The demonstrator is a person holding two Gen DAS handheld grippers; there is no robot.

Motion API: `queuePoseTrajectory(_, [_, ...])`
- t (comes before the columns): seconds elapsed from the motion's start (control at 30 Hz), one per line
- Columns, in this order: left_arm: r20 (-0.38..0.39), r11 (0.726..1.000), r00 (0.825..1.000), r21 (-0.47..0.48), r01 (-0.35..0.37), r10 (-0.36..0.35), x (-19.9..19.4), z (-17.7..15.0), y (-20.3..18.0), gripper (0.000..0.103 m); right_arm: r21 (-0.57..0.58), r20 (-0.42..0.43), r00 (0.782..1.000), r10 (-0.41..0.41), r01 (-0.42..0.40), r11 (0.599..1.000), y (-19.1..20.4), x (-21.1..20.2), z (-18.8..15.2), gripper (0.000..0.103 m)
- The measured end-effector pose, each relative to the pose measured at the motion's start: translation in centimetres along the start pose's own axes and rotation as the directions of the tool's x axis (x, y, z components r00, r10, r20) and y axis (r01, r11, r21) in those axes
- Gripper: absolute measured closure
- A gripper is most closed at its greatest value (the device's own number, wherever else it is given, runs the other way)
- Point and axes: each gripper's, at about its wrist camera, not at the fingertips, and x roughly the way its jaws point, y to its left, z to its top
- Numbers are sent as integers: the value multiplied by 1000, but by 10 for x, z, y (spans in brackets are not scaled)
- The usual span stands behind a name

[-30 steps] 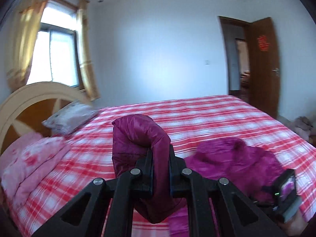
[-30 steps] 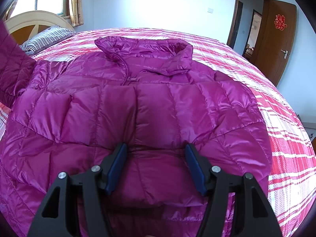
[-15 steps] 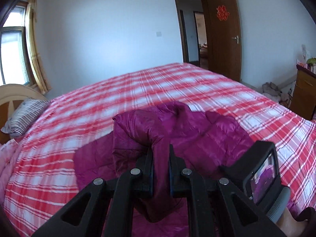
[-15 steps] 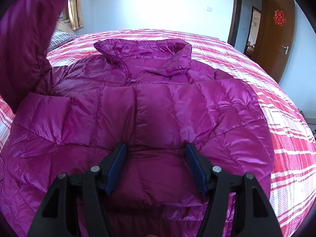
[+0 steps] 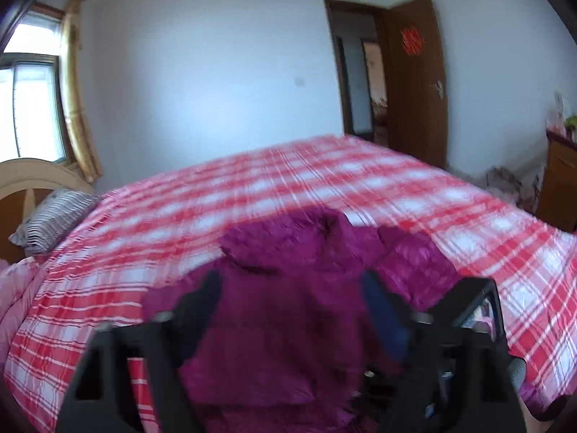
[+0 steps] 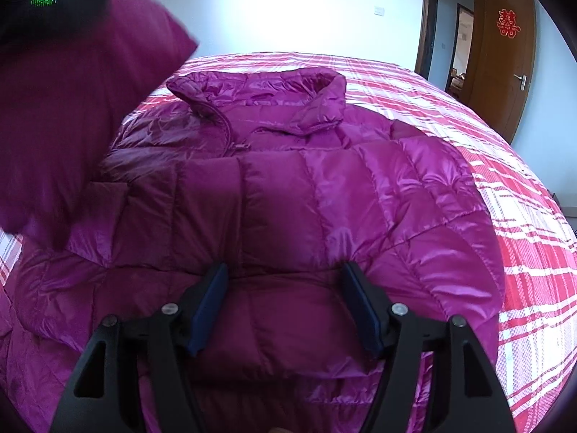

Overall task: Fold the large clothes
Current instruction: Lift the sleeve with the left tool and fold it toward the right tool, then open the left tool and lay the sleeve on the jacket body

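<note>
Item: magenta quilted jacket (image 6: 288, 187), laid front-up across the bed (image 6: 523, 216) with its red-and-white checked cover, collar toward the far wall. One sleeve (image 6: 79, 115) hangs raised at our left in the right wrist view. Left gripper (image 5: 292, 310): we note fingers spread wide, nothing between them, above the jacket. Right gripper (image 6: 285, 303): fingers spread wide, tips resting against the jacket's lower panel. Striped pillow (image 5: 54, 220) by the headboard.
</note>
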Motion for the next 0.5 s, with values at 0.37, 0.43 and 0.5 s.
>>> queuePoseTrajectory(0.37, [-367,940,876,-12,-341,314,125,-88,88,11,21,14,1000,24,-24,999,-5,-2,0,30])
queuePoseTrajectory(0.43, [-394,945,877,-57,-322,275,133,-96,94,11,57,40,996,78,-81,995,-12,-8,0,24])
queuePoseTrajectory(0.5, [-394,947,882,-79,-312,258,133,-97,97,11,129,57,990,129,-135,982,-27,-20,-3,23])
